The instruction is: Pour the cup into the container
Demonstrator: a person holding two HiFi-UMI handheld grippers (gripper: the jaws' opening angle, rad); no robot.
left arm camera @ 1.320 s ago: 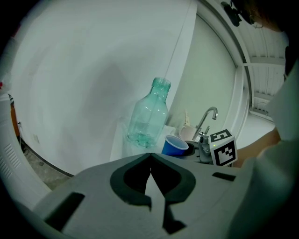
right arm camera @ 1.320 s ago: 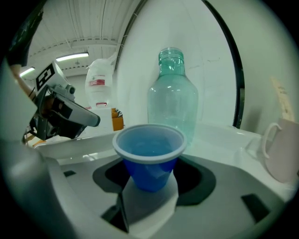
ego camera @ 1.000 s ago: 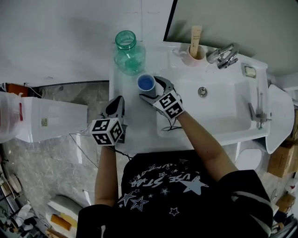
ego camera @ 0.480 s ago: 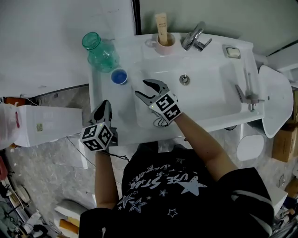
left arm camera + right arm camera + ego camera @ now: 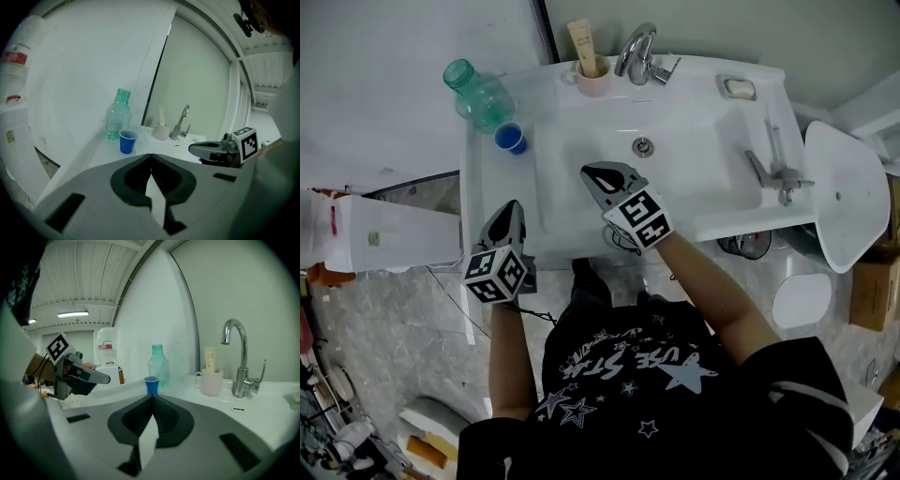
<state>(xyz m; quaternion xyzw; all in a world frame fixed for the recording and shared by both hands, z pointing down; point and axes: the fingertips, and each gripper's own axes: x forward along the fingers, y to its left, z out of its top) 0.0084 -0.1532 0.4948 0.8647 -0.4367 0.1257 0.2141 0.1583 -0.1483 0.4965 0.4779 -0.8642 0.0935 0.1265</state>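
Observation:
A small blue cup (image 5: 510, 139) stands upright on the white counter at the sink's left, next to a green-tinted bottle (image 5: 473, 89). Neither gripper touches them. My right gripper (image 5: 592, 172) hovers over the basin, well back from the cup; its jaws have just been closing and are shut with nothing between them. My left gripper (image 5: 515, 206) is shut and empty at the counter's near edge. In the left gripper view the cup (image 5: 127, 141) and bottle (image 5: 118, 121) sit ahead of the shut left gripper (image 5: 151, 155). The right gripper view shows the cup (image 5: 151, 385) and bottle (image 5: 159, 364) beyond the shut right gripper (image 5: 152, 397).
A white sink basin (image 5: 694, 159) with a chrome faucet (image 5: 637, 52) fills the counter's middle. A pink mug (image 5: 592, 77) holding a tube stands by the faucet, a soap dish (image 5: 738, 88) at the back right. A white cabinet (image 5: 380, 239) stands on the left.
The right gripper has pulled back from around the blue cup toward the person and its jaws have closed empty. The left gripper has also drawn back. The cup stays on the counter.

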